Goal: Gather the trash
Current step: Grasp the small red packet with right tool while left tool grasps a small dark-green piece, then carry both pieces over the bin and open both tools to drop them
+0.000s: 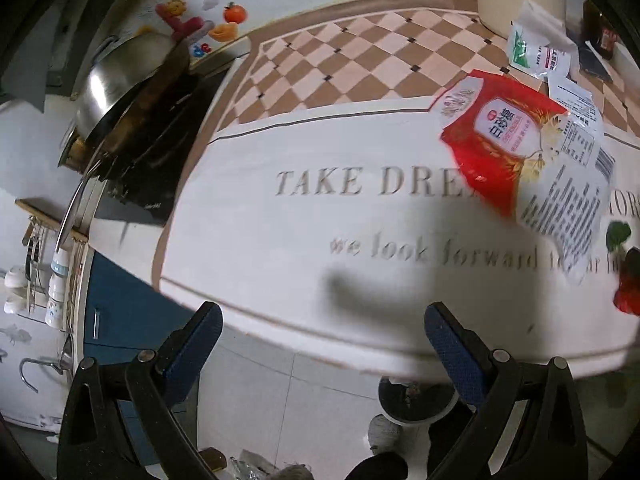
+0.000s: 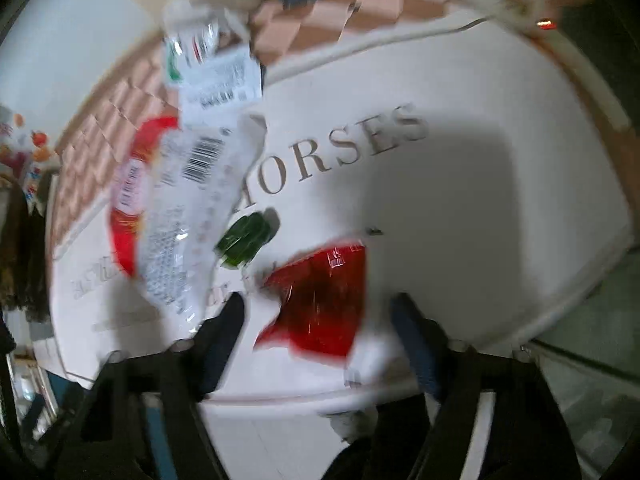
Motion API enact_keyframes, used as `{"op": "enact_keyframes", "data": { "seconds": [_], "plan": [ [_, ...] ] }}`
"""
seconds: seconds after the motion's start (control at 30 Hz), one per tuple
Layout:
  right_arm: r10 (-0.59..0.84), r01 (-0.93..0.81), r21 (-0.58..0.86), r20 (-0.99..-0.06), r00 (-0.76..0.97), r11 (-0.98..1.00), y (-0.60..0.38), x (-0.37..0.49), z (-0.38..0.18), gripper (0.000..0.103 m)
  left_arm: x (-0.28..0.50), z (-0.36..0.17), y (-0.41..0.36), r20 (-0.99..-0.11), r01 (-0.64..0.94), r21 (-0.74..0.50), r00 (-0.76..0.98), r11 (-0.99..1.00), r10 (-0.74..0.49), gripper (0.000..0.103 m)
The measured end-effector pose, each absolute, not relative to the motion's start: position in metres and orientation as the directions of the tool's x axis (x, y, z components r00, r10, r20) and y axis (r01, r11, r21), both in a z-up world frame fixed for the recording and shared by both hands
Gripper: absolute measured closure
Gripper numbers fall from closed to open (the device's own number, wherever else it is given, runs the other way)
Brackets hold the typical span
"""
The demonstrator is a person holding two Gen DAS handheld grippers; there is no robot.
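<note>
Right now the right hand-held gripper (image 2: 316, 320) is hanging spread apart around the red wrapper (image 2: 320, 300) lying near the table (image 2: 500, 200) edge; closing carelessly risks sliding it off. The left hand-held gripper (image 1: 324, 332) is gaping empty.

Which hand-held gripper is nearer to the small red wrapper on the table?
Right. The right hand-held gripper is open with the red wrapper between its fingers; the left hand-held gripper is off to the wrapper's left.

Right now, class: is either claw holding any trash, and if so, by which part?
Nothing is held. The left claw is open over bare table; the right claw is open around the red wrapper, not gripping it.
</note>
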State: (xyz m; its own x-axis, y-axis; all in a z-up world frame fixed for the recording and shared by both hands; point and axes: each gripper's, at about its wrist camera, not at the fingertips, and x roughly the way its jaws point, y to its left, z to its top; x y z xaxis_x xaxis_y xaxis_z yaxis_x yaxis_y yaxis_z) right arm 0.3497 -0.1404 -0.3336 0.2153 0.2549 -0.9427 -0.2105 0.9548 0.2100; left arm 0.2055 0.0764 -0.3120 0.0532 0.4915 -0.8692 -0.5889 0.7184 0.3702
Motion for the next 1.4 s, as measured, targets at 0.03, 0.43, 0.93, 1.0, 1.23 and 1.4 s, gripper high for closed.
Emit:
{"op": "enact_keyframes", "data": {
  "seconds": [0.03, 0.43, 0.93, 1.0, 1.23, 1.4],
  "plan": [
    [0.255, -0.259, 0.193, -0.938, 0.234, 0.947, -0.133, 0.351, -0.333, 0.059, 0.214, -0.311, 0.073, -0.878, -0.585, 0.352, 0.063, 0.731, 0.474, 0.0],
    [0.305, -0.231, 0.255, -0.928, 0.212, 0.939, -0.228, 0.388, -0.329, 0.096, 0.349, -0.333, -0.06, -0.963, -0.228, 0.078, 0.235, 0.97, 0.133, 0.04],
    [0.331, -0.136, 0.304, -0.903, 0.274, 0.943, -0.29, 0.395, -0.306, 0.097, 0.331, -0.307, -0.093, -0.929, -0.21, 0.142, 0.31, 0.967, 0.204, 0.089],
    [0.349, -0.144, 0.32, -0.892, 0.288, 0.936, -0.29, 0.386, -0.295, 0.097, 0.31, -0.289, -0.092, -0.908, -0.236, 0.157, 0.348, 0.959, 0.234, 0.089],
    [0.415, -0.203, 0.366, -0.853, 0.317, 0.908, -0.262, 0.325, -0.265, 0.097, 0.235, -0.259, -0.058, -0.859, -0.3, 0.158, 0.429, 0.941, 0.281, 0.089],
    [0.432, -0.254, 0.364, -0.846, 0.313, 0.896, -0.237, 0.246, -0.259, 0.098, 0.152, -0.269, -0.033, -0.854, -0.361, 0.137, 0.429, 0.923, 0.295, 0.089]
  ]
}}
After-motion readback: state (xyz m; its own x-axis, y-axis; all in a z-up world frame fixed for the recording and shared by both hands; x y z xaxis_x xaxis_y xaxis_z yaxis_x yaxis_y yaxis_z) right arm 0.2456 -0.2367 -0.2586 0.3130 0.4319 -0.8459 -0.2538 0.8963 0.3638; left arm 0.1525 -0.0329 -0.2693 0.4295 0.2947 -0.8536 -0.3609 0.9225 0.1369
